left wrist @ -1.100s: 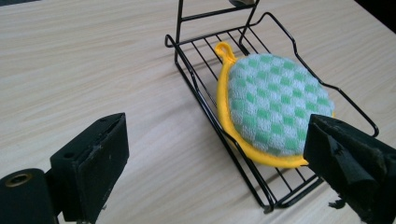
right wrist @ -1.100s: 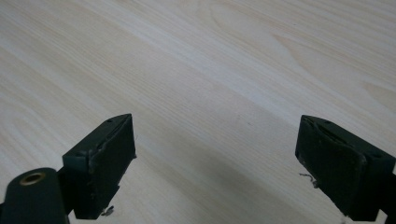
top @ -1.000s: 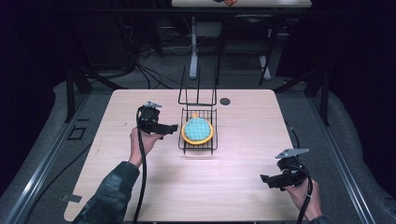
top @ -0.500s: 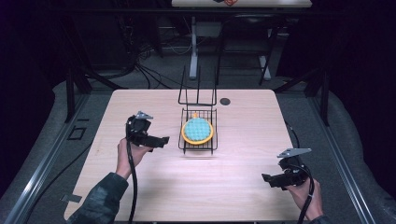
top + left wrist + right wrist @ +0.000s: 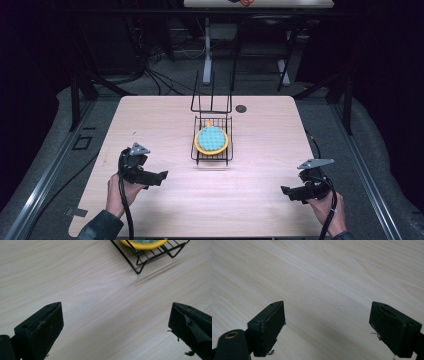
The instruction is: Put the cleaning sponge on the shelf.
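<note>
A black wire rack (image 5: 212, 150) stands near the middle of the pale wooden desk (image 5: 150, 125), slightly toward its far edge. Its low flat grid sits raised a little off the wood on bent wire feet, and a tall wire back rises upright from its far side. On the grid lies a round yellow plate (image 5: 211, 141), flat and face up, within the rack's edges. A round blue piece (image 5: 211, 139) with a dimpled, waffle-like surface lies on the plate and covers most of it, leaving a yellow ring around it. In the left gripper view, one near corner of the rack (image 5: 150, 255) and the yellow rim (image 5: 142, 243) show at the top.
</note>
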Available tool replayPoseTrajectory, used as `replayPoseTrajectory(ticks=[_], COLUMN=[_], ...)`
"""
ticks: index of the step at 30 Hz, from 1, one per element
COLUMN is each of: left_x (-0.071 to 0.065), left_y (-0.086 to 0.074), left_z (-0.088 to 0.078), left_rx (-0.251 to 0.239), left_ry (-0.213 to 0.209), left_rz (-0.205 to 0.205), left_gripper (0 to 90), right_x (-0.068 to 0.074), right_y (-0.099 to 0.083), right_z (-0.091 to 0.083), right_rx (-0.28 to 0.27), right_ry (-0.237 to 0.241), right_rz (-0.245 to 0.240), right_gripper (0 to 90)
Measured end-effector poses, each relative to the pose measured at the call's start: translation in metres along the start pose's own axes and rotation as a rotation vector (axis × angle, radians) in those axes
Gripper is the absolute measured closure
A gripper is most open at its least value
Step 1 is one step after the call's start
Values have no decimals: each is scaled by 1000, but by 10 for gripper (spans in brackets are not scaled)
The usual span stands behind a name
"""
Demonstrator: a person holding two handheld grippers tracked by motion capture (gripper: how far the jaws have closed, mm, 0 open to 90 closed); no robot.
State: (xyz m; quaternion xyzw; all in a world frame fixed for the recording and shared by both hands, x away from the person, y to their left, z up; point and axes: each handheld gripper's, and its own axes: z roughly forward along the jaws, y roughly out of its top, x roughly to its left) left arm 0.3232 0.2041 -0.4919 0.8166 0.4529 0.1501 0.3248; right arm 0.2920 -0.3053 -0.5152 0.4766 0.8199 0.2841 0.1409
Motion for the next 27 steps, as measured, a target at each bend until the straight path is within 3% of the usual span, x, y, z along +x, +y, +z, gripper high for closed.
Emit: replayPoseTrajectory(ticks=[6, 12, 17, 21, 27], left_x=[-5, 2, 13, 17, 17], left_y=[-25, -42, -48, -49, -48], left_z=[3, 4, 9, 16, 21], left_rx=[38, 43, 39, 64, 82], left_ry=[9, 15, 13, 5, 1], left_rz=[7, -7, -60, -55, -42], left_gripper=[0, 0, 0, 0, 0], right_x=[0, 0, 1, 1, -1], right_y=[-1, -2, -2, -3, -3], right_z=[2, 4, 5, 5, 7], right_rx=[5, 17, 25, 26, 34], right_ry=[-5, -11, -18, -25, -21], right_rz=[2, -6, -15, -31, -18], right_gripper=[120, 110, 109, 109, 105])
